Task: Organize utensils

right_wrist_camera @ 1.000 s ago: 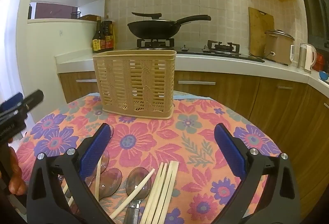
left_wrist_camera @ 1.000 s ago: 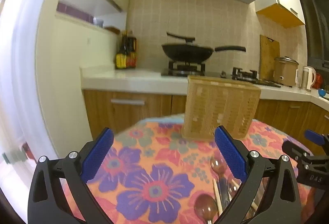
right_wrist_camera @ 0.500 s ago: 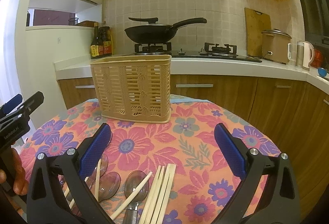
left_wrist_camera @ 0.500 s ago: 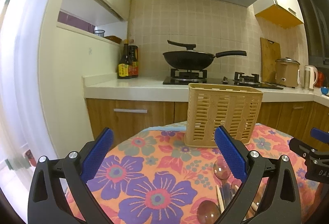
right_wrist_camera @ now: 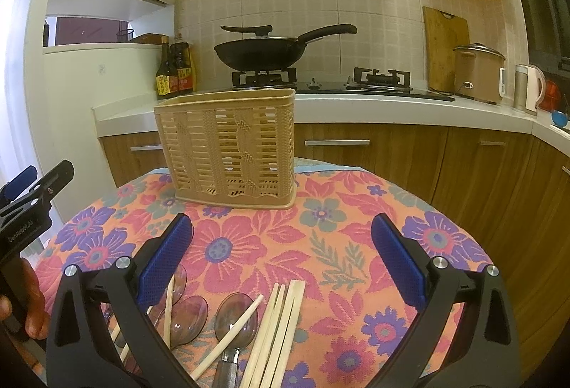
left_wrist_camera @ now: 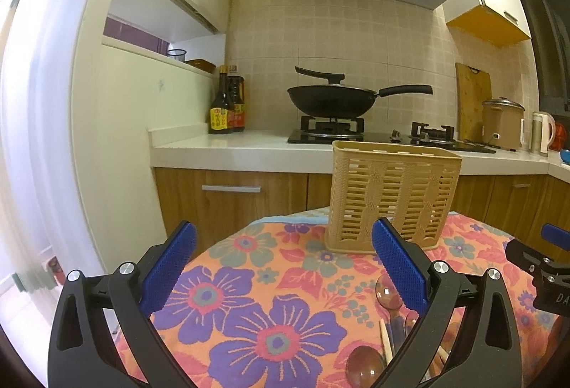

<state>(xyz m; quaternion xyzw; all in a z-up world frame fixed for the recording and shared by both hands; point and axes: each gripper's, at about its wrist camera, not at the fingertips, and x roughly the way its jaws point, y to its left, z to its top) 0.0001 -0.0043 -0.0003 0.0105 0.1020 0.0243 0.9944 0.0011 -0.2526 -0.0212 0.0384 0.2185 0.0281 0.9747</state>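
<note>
A tan slatted utensil basket (right_wrist_camera: 231, 149) stands upright at the far side of the round floral table; it also shows in the left wrist view (left_wrist_camera: 390, 199). Wooden chopsticks (right_wrist_camera: 281, 327) and clear plastic spoons (right_wrist_camera: 235, 316) lie loose on the cloth at the near edge, below my right gripper (right_wrist_camera: 281, 267), which is open and empty above them. My left gripper (left_wrist_camera: 283, 267) is open and empty over the table's left part, with the spoons (left_wrist_camera: 386, 288) and chopsticks (left_wrist_camera: 386, 340) to its lower right.
The floral tablecloth (right_wrist_camera: 331, 220) covers the table. Behind it runs a kitchen counter (right_wrist_camera: 392, 103) with a wok (right_wrist_camera: 263, 50) on a stove, sauce bottles (right_wrist_camera: 176, 71), a rice cooker (right_wrist_camera: 477, 71) and a kettle (right_wrist_camera: 529, 85).
Both grippers have tilted upward and drawn back a little, so the basket sits lower and farther in each view. Both stay open and empty.
</note>
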